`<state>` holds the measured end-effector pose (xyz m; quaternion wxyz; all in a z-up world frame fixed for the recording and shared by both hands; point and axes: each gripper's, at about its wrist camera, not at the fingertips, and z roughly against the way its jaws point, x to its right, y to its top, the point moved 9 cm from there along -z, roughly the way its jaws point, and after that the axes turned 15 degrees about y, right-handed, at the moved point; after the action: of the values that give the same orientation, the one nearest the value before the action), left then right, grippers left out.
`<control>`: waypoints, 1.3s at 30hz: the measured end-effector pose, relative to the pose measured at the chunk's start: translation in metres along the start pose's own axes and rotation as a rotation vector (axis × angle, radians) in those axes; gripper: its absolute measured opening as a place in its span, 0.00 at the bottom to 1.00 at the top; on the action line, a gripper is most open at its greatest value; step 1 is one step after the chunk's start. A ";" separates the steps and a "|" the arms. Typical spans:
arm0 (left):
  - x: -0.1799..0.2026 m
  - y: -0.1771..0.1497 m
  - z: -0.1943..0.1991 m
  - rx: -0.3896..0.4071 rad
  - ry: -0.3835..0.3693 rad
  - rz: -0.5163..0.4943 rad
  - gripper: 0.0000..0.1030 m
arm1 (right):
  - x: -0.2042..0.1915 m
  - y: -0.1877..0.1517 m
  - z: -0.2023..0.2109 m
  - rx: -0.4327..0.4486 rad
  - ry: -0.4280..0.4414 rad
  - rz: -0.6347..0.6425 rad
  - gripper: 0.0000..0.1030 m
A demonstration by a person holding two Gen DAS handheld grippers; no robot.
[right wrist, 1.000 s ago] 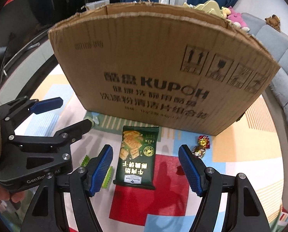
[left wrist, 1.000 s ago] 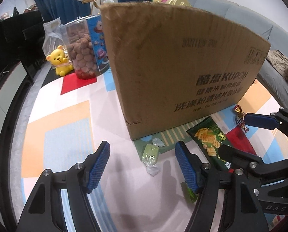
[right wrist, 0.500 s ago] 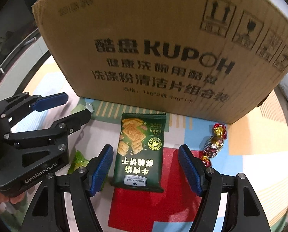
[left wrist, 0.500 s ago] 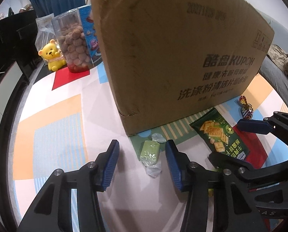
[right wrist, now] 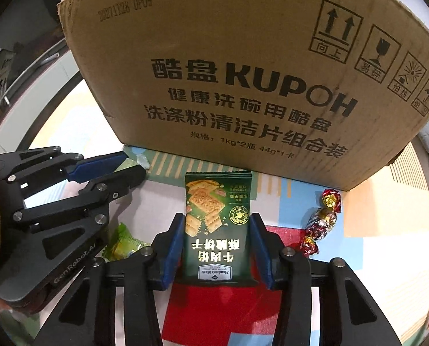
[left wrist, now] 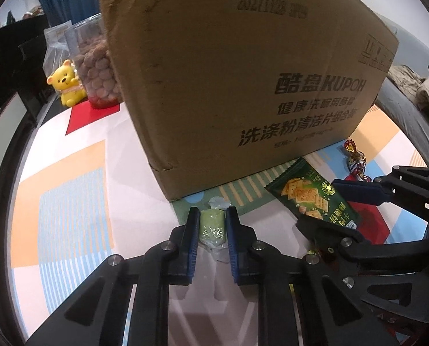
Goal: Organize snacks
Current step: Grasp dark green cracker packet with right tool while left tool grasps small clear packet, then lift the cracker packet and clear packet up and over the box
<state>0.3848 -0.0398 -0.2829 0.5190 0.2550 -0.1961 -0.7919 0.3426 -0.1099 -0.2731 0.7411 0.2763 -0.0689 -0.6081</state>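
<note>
Before you, on the mat (right wrist: pixel 381 230): cardboard box (right wrist: pixel 243 72) at the back. In front of it, left to right: wrapped candy (left wrist: pixel 212 226), cracker packet (right wrist: pixel 218 227), foil sweets (right wrist: pixel 321 222). Behind the box's left corner: snack jar (left wrist: pixel 94 66), bear figure (left wrist: pixel 66 86) to its left.

The cardboard box (right wrist: pixel 243 66) is cut off at the top edge of both wrist views; its interior cannot be seen. It hides the right part of the clear jar of brown snacks (left wrist: pixel 94 66). A green-wrapped sweet (right wrist: pixel 125 243) lies partly behind the right gripper's black frame; its print is illegible. Small text on the green cracker packet (right wrist: pixel 216 225) is possibly a brand label, too fine to confirm.
</note>
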 end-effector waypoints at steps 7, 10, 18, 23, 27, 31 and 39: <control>-0.003 -0.001 0.009 -0.002 0.019 0.016 0.19 | 0.006 0.007 0.013 0.017 0.002 0.005 0.44; -0.005 0.000 0.018 0.003 0.027 0.030 0.19 | 0.006 0.008 0.021 0.028 0.001 0.004 0.44; -0.009 0.003 0.040 0.012 0.048 0.064 0.19 | 0.002 0.004 0.050 0.059 0.001 0.005 0.44; -0.011 0.002 0.052 0.008 0.065 0.088 0.19 | -0.001 0.004 0.064 0.082 0.005 0.010 0.44; -0.014 0.003 0.065 0.011 0.084 0.119 0.19 | -0.006 -0.003 0.079 0.103 0.009 0.021 0.44; -0.013 0.005 0.076 0.017 0.094 0.138 0.19 | -0.008 0.008 0.093 0.126 0.010 0.023 0.44; -0.013 0.015 0.096 0.035 0.114 0.161 0.19 | -0.005 0.010 0.116 0.161 0.011 0.016 0.44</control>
<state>0.3419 -0.0295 -0.1956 0.5867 0.2923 -0.1999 -0.7283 0.2986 -0.1419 -0.1697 0.7215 0.3378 -0.1159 -0.5932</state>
